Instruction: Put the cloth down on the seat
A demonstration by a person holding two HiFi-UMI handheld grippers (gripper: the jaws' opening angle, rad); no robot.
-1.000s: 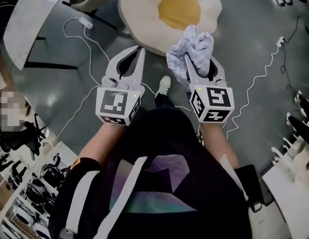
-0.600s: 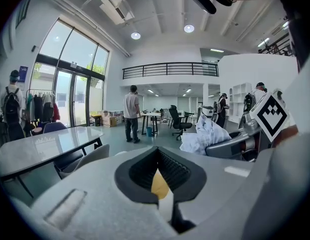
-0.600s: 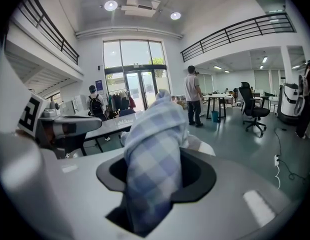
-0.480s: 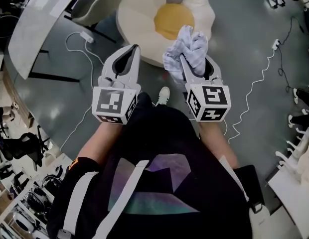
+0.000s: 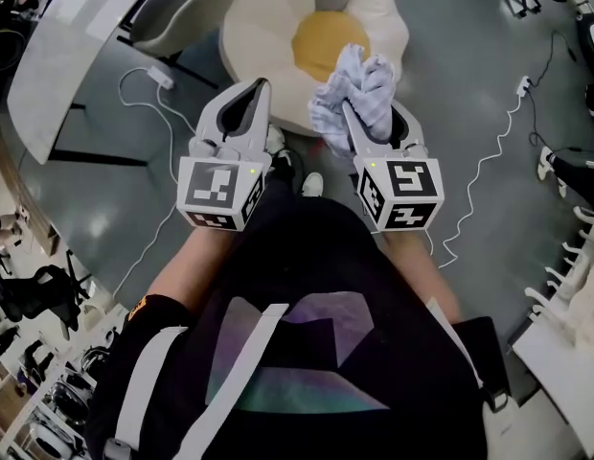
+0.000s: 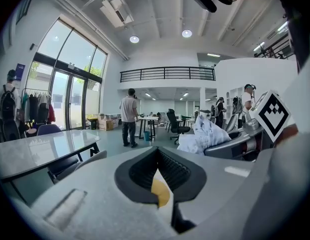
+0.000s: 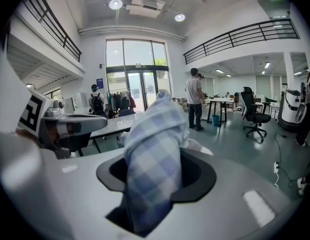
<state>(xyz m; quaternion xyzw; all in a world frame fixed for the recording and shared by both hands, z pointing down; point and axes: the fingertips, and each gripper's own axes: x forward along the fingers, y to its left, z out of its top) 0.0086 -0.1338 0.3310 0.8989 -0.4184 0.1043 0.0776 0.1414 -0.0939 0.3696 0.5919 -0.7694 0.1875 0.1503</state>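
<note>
Far left, the grey tabletop (image 5: 62, 56) and the white power strip (image 5: 161, 70) on the floor have slid left in the head view vs a sec ago. The person is walking fwd, and a second shoe (image 5: 278, 145) now shows beside the first.

L gripper (image 5: 258, 86): jaws together, nothing btwn them. Its own view shows only a sliver of white and yellow through the gap behind the tips. It has come up and fwd level w/ the other gripper, and its jaws are unchanged. It looks to have no part in the carry.

Centre: the fried-egg seat (image 5: 263, 27), white w/ a yellow yolk, lies on the floor and has drawn nearer. A sec ago the checked cloth (image 5: 357, 89) showed against the white near rim only. Now its top overlaps the yolk's lower edge in the head view.

The cloth is a blue-white bunch held in the air, not yet touching the seat. R gripper (image 5: 372, 113) has its jaws partway apart round the wad, pads pressing it. The grip looks the same as in both earlier frames, so no slip.

Right: a white cable (image 5: 489, 161) trails on the floor, well clear.

Meaning: the approach is nearly done and the put-down hasn't begun. Probably left to do: reach over the cushion, lower the cloth, open the jaws. A loose fold might cling to a pad on release.
</note>
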